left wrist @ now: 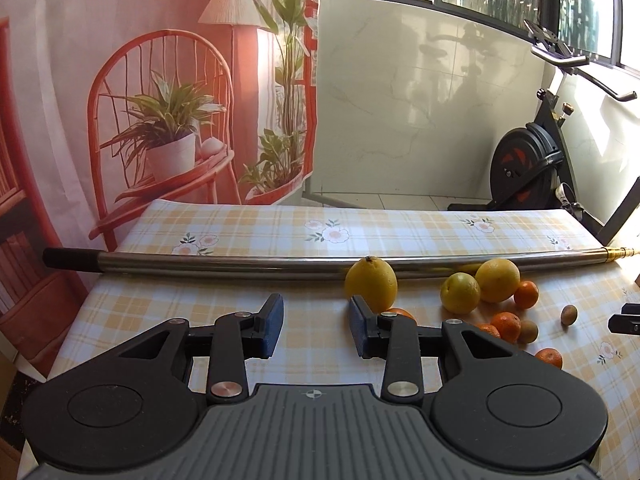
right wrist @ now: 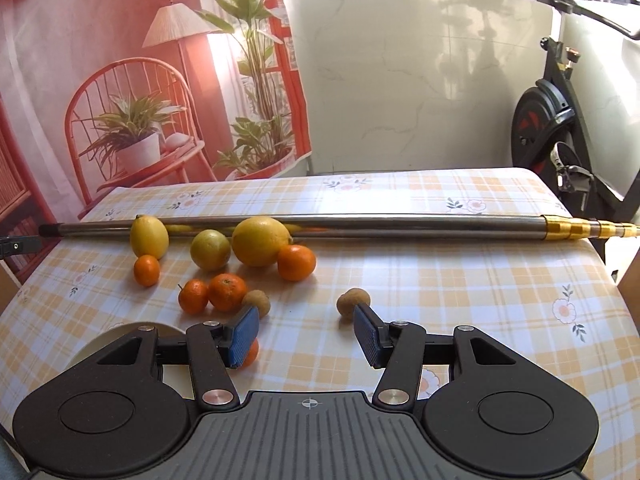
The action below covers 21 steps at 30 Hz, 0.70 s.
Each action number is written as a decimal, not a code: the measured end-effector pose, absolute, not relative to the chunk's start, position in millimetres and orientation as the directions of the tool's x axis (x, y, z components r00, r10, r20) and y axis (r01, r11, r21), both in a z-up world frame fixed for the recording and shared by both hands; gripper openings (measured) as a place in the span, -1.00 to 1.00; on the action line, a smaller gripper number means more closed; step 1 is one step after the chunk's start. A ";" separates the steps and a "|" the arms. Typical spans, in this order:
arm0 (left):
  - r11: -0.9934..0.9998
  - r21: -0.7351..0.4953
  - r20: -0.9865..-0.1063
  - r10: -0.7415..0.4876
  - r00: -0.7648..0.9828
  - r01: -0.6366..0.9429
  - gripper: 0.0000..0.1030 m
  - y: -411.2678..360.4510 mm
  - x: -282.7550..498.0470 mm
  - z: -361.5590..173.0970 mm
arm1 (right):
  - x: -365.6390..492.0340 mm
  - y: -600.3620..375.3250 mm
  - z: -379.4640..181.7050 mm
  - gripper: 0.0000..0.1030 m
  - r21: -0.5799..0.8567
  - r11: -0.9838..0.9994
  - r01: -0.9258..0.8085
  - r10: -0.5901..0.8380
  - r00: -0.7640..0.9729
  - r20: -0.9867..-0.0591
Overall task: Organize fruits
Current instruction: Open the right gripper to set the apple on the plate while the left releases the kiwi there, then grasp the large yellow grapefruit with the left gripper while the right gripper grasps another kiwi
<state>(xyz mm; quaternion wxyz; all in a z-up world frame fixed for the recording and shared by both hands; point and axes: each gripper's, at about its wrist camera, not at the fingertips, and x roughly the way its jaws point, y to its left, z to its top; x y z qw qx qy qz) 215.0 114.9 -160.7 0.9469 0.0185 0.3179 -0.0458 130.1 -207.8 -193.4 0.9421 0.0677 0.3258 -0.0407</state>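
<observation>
- My left gripper [left wrist: 316, 328] has its jaws apart with only tablecloth between the blue pads; nothing is held.
- My right gripper [right wrist: 306, 334] stands a little wider, also empty (a small brown fruit [right wrist: 351, 303] sits just past its right pad, not between the jaws).
- The fruit lies loose on the checked table [right wrist: 460, 280], grouped on the near side of a long metal pole [right wrist: 400, 226]: a lemon [right wrist: 149, 237] and a large yellow citrus [right wrist: 260, 241] touching or nearly touching the pole, a smaller yellow-green one [right wrist: 210, 250] between them.
- Mandarins [right wrist: 227, 292] are scattered nearer to me, two side by side, one against the big citrus, one by the lemon, and one half hidden under my right tool's left finger.
- A second brown fruit [right wrist: 256, 302] sits just beside the paired mandarins.
- Handling, as I judge it: the citrus is firm and round, so it will roll; I would close across the widest middle. The big ones need nearly full spread.
- Mandarins are soft-skinned, so a gentle squeeze.
- The brown fruits are small and light (easy to flick away), so I would centre them before closing.
</observation>
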 end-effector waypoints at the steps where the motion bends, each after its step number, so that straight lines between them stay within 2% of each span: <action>1: 0.994 0.003 -0.609 -0.081 0.789 0.105 -0.26 111.7 219.6 -162.5 | 131.8 -207.8 -195.3 0.01 0.092 0.988 0.127 -0.043 0.782 -0.621; 7: 0.989 -0.075 -0.641 -0.147 0.753 0.129 -0.26 93.3 250.1 -180.0 | 139.5 -209.1 -204.0 0.01 0.084 0.988 0.129 -0.048 0.778 -0.626; 12: 0.988 -0.105 -0.657 -0.154 0.738 0.113 -0.23 83.8 271.4 -191.6 | 144.6 -218.1 -208.4 0.01 0.106 0.984 0.144 -0.044 0.772 -0.634; 13: 0.988 -0.111 -0.649 -0.156 0.745 0.110 -0.07 83.9 275.0 -192.7 | 146.3 -220.1 -209.3 0.01 0.111 0.983 0.148 -0.044 0.771 -0.635; 14: 0.987 -0.120 -0.639 -0.161 0.752 0.108 0.29 83.9 279.3 -194.0 | 147.3 -221.8 -210.3 0.01 0.113 0.982 0.151 -0.045 0.770 -0.636; 16: 0.985 -0.137 -0.627 -0.168 0.761 0.104 0.62 84.1 287.3 -197.7 | 150.0 -226.2 -212.6 0.01 0.118 0.980 0.160 -0.049 0.768 -0.638; 21: 0.991 -0.087 -0.663 -0.135 0.736 0.102 0.57 71.6 309.4 -214.8 | 153.9 -232.2 -216.4 0.01 0.126 0.978 0.166 -0.048 0.767 -0.639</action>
